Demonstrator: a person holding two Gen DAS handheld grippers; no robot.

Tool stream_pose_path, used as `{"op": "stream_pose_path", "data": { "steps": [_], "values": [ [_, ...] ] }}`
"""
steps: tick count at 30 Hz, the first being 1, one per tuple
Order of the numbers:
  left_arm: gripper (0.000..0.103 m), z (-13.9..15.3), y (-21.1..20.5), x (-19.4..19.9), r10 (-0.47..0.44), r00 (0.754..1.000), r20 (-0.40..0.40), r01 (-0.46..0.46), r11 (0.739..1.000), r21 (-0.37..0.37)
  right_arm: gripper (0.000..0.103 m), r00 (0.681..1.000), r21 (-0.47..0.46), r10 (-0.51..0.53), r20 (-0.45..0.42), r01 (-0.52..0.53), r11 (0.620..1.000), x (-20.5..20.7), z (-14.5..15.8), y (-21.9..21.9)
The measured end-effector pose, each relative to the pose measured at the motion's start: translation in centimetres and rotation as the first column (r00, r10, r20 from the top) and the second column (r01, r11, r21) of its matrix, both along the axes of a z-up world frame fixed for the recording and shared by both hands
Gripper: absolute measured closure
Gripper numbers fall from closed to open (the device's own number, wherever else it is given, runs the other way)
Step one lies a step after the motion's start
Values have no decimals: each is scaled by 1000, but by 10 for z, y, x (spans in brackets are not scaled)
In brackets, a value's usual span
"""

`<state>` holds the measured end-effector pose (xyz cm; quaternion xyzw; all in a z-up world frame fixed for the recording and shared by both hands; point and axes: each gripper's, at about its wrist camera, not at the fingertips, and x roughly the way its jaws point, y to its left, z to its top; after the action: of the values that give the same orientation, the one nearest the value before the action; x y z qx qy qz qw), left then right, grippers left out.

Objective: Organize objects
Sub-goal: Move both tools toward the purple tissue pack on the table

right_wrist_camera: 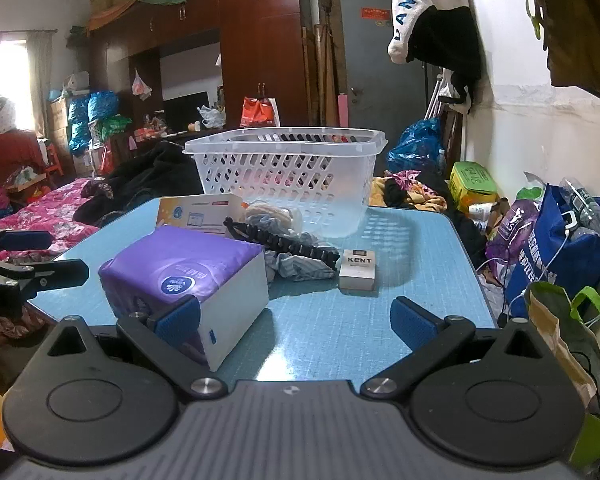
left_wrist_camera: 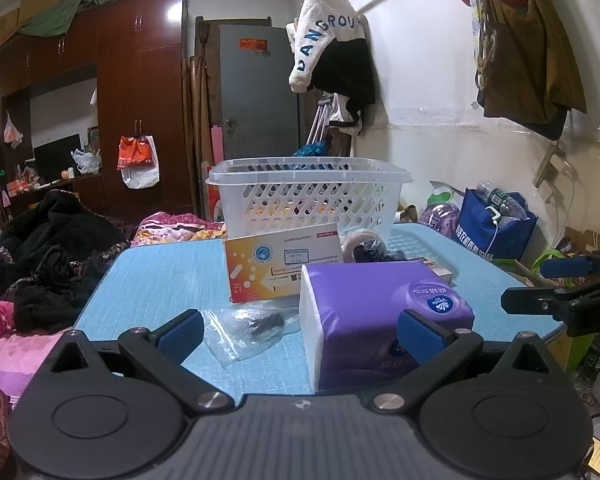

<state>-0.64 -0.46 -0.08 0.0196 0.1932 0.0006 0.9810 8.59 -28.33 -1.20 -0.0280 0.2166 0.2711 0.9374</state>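
- While both claws hover at the near edge of the blue table [left_wrist_camera: 160, 276], neither touches anything.
- Left gripper [left_wrist_camera: 300, 334]: jaws spread wide, nothing clamped. Its blue pads [left_wrist_camera: 180, 334] frame a small clear zip bag [left_wrist_camera: 246, 330] with a dark item inside, and the near corner of the purple tissue pack [left_wrist_camera: 375, 300].
- Right gripper [right_wrist_camera: 296, 322]: jaws equally wide apart, nothing held. Bare tabletop lies between the pads; the tissue pack [right_wrist_camera: 180, 276] sits just behind the left pad.
- Each claw shows in the other's view: right one at the right edge of the left wrist view [left_wrist_camera: 559, 300], left one at the left edge of the right wrist view [right_wrist_camera: 32, 272].
- White slotted basket [left_wrist_camera: 307, 196] stands at the far end of the table. Looks empty from here, though its floor is not fully visible.
- Orange-and-white medicine box [left_wrist_camera: 276, 264] stands upright between the tissue pack and the basket, just in front of the basket.
- Right of that box: a heap of scrunchies/fabric [right_wrist_camera: 276, 216] with a black toothed hair clip [right_wrist_camera: 288, 242] lying across it.
- KENT cigarette pack [right_wrist_camera: 357, 270] lies flat, just right of the heap, near the table's middle.
- Tissue pack is nearest the claws, tilted, white end facing the near edge.
- Off the table: clothes and bedding left, bags along the right wall [right_wrist_camera: 559, 240].
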Motion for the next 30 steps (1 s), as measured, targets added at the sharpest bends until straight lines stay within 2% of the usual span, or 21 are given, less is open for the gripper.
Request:
{"op": "stream_pose_path", "data": {
  "steps": [9,18,30],
  "values": [
    [0,0,0,1,-2,1000,-3,2,1000,3,0,1000,1,3,5,-3,1000,1,0,-1],
    [0,0,-1,2,-11,1000,-4,11,1000,3,0,999,50,34,-6,-33,998,3,-2,-5],
    [0,-1,1,2,-14,1000,1,14,1000,-4,0,1000,18,5,21,-5,1000,1,-2,-2]
  ]
}}
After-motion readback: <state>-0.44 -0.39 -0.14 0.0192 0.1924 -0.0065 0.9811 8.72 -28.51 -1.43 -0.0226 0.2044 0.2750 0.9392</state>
